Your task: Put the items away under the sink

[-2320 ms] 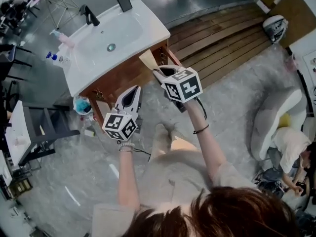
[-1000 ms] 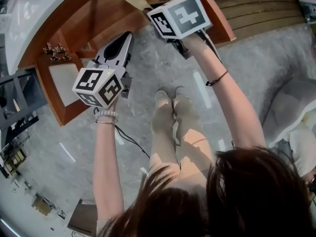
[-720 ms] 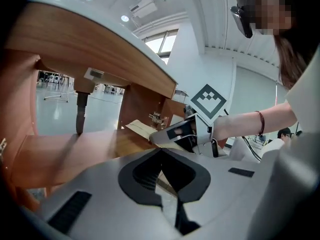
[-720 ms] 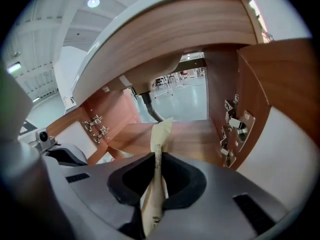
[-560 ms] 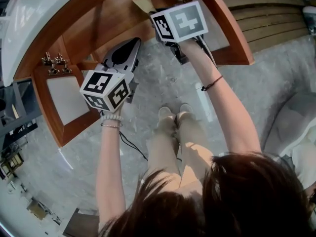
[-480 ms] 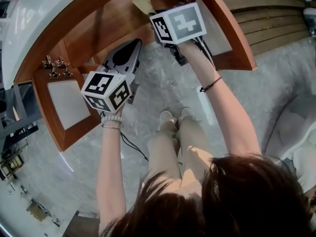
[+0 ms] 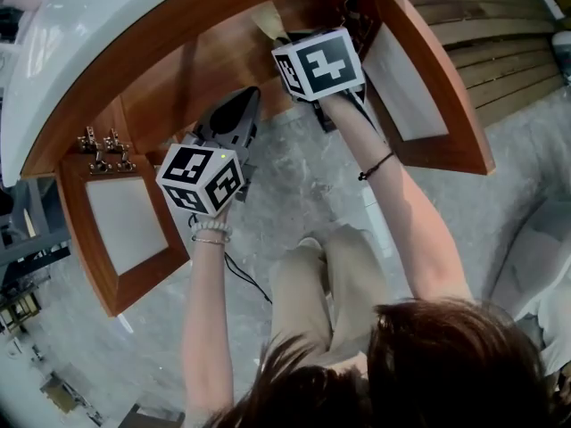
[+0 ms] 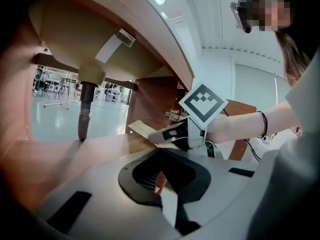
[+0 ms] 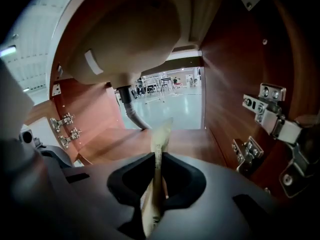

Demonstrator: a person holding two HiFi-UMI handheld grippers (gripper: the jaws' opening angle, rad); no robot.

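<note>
A flat tan paper packet (image 9: pixel 161 134) stands on edge between the pads of my right gripper (image 9: pixel 157 156), which is shut on it. In the head view the right gripper (image 7: pixel 284 41) reaches into the open wooden cabinet under the sink, and the packet (image 7: pixel 266 16) sticks out ahead of it, above the cabinet floor (image 9: pixel 190 139). My left gripper (image 7: pixel 248 101) is to the left and nearer, at the cabinet's front edge, shut with nothing in it. In the left gripper view its jaws (image 8: pixel 161 153) meet at the tip, with the right gripper (image 8: pixel 156 135) and packet (image 8: pixel 139 129) beyond.
The basin's underside (image 9: pixel 130 34) and grey drain pipe (image 9: pixel 131 109) hang in the cabinet's middle. Both doors stand open: the left door (image 7: pixel 125 230) and the right door (image 7: pixel 419 87). Metal hinges (image 9: pixel 270 111) sit on the right wall. The cabinet's back is open to the room.
Both grippers have moved forward and down towards the cabinet opening, the right one carrying the packet further inside. The person has crouched lower, so the cabinet looks closer.
</note>
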